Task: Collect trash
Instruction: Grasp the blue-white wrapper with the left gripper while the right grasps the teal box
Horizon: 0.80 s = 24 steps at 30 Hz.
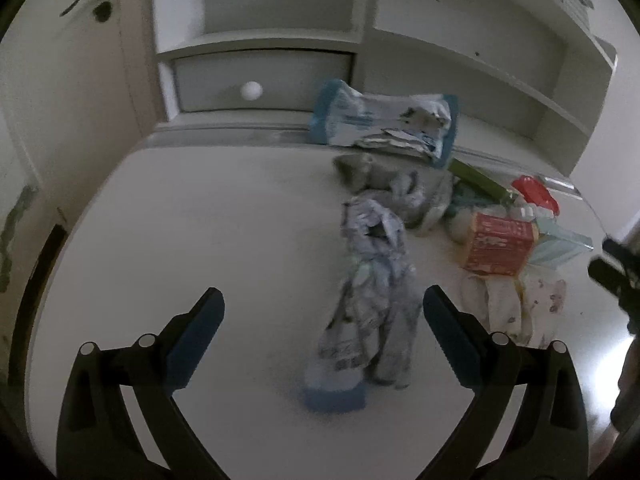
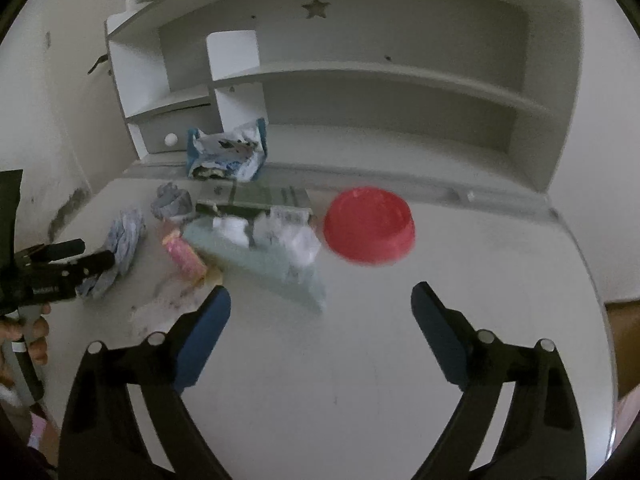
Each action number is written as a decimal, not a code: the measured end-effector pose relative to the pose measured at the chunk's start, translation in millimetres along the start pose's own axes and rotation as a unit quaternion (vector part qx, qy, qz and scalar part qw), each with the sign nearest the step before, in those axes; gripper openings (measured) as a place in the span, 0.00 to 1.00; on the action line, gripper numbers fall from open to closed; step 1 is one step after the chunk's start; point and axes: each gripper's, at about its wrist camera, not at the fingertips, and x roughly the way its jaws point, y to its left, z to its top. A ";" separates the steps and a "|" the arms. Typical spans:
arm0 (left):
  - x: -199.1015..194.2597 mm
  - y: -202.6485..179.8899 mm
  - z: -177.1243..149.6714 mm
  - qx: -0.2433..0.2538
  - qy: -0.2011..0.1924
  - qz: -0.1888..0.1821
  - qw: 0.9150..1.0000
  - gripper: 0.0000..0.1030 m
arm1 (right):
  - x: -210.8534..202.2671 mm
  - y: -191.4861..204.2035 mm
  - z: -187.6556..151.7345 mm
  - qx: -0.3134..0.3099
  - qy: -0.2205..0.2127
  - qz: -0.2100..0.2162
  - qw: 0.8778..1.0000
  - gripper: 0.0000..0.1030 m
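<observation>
Both grippers (image 1: 323,312) (image 2: 321,308) agape over trash pile (image 1: 372,280).

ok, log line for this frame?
left claw: open, over crumpled wrapper | right claw: open, empty | red bowl: on desk

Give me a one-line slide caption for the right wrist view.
Open right gripper hovers over a white desk, facing a red bowl and scattered wrappers.

white desk (image 1: 208,208) | white shelf hutch (image 2: 360,76) | dim light
</observation>
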 end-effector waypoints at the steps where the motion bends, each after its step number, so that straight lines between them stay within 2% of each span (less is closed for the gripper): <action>1: 3.9 -3.5 1.1 0.004 0.004 -0.002 1.000 0.94 | 3.9 2.1 3.9 -0.011 0.001 0.001 1.000 0.82; 4: 13.2 -7.5 2.7 0.008 0.019 -0.011 1.000 0.93 | 20.2 8.3 11.3 -0.043 0.019 0.031 0.998 0.74; 6: 16.4 -6.9 2.8 0.011 0.026 -0.027 0.999 0.77 | 31.2 13.9 11.5 -0.069 0.042 0.056 0.995 0.69; 7: 16.2 -8.4 2.2 0.015 0.025 -0.025 0.999 0.74 | 34.4 16.2 10.9 -0.080 0.048 0.062 0.994 0.62; 8: 15.9 -8.9 1.7 0.021 0.024 -0.027 0.999 0.64 | 36.7 18.0 10.1 -0.088 0.052 0.070 0.992 0.49; 9: 15.1 -9.4 1.5 0.027 0.023 -0.036 0.999 0.50 | 39.2 18.4 10.2 -0.089 0.059 0.079 0.991 0.41; 10: 14.4 -10.0 1.3 0.031 0.023 -0.038 0.999 0.42 | 40.6 17.7 10.6 -0.083 0.063 0.092 0.990 0.29; 12: 13.5 -9.9 0.9 0.030 0.025 -0.042 0.998 0.35 | 40.9 17.7 11.0 -0.069 0.073 0.110 0.989 0.21; 16: 10.4 -8.9 -2.3 0.026 0.027 -0.047 0.998 0.34 | 28.4 25.8 5.7 -0.058 0.071 0.121 0.988 0.11; 21: 3.1 -8.9 -5.3 0.018 0.028 -0.070 0.997 0.34 | -3.7 6.3 2.9 0.008 0.033 0.100 0.994 0.11; 24: -4.7 -12.0 -5.0 0.023 0.015 -0.075 0.997 0.34 | -34.1 -8.2 0.1 0.049 -0.004 0.105 0.993 0.11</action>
